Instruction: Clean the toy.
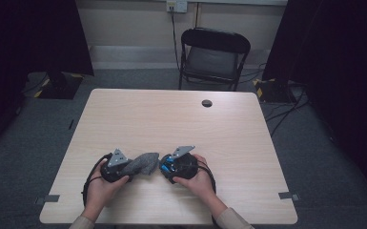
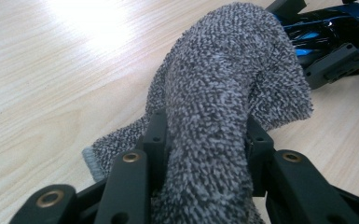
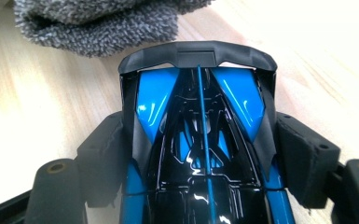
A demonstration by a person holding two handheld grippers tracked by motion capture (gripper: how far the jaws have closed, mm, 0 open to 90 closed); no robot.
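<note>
The left gripper [image 1: 124, 168] clamps a grey cloth [image 2: 224, 93] while the right gripper [image 3: 200, 154] hugs a blue toy car [image 3: 200, 140] at the cloth's three o'clock, probably for wiping.

bare table [image 1: 181, 119] beyond, cloth [image 1: 142, 163] between grippers

The high view looks forward and down from above the person's side, far enough off to take in the whole table [image 1: 171, 119], with both grippers small near its close edge. The left gripper view looks along its own jaws, very near, at the cloth [image 2: 224, 93] between them, with the toy car [image 2: 326, 32] just beyond the cloth. The right gripper view looks along its jaws, equally near, over the car [image 3: 200, 140] to the cloth [image 3: 98, 23] just ahead, so both share cloth and car.
</note>
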